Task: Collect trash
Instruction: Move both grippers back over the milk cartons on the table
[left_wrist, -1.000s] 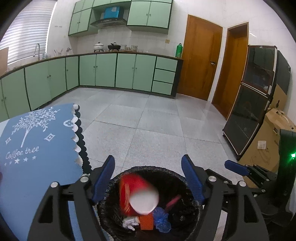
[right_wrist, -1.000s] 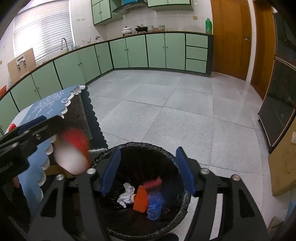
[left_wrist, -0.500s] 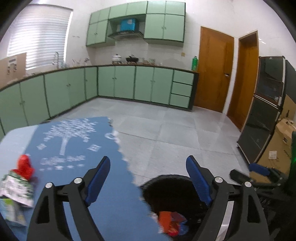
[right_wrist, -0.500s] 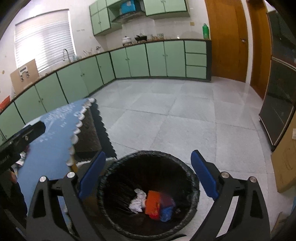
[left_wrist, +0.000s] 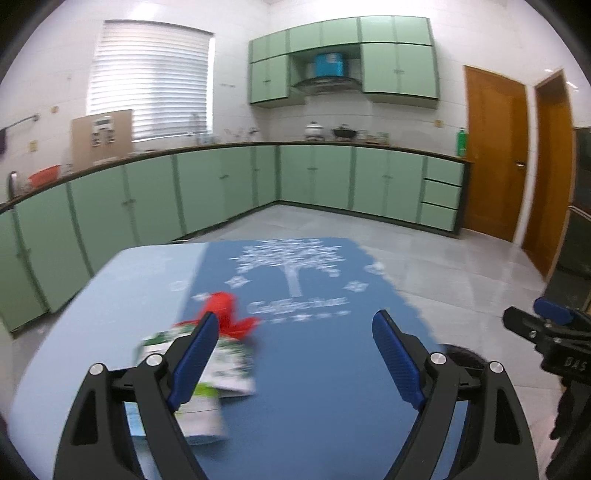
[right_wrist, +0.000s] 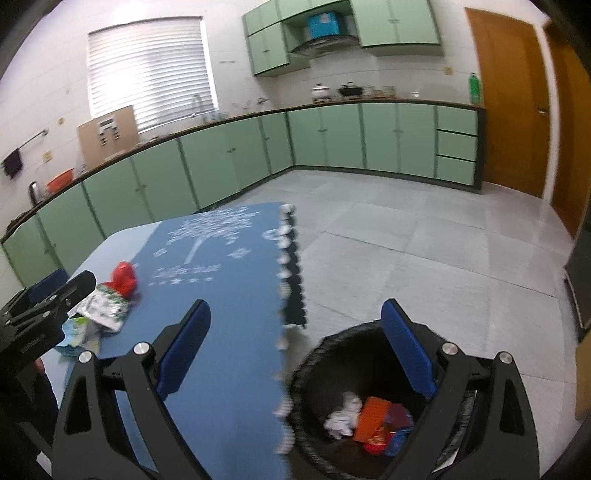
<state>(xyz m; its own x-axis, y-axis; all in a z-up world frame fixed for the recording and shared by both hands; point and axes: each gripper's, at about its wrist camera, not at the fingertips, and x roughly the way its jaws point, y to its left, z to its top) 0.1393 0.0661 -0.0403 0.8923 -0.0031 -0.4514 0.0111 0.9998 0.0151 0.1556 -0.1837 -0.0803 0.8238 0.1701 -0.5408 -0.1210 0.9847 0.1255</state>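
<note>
Both grippers, left gripper (left_wrist: 291, 356) and right gripper (right_wrist: 295, 356), are swinging away from the bin (right_wrist: 369, 339) with jaws spread and empty, while you are leaving the red scrap (left_wrist: 225, 317) and wrappers (right_wrist: 105, 308) on the desk (left_wrist: 325, 387) at lower left.

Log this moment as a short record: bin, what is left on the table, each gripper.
bin: black trash bin on the floor beside the table, holding paper and wrappers
table: blue tablecloth
trash left: red crumpled wrapper; green-and-white packets next to it
left gripper: open, empty, over the table near the packets
right gripper: open, empty, over the table edge and bin
</note>
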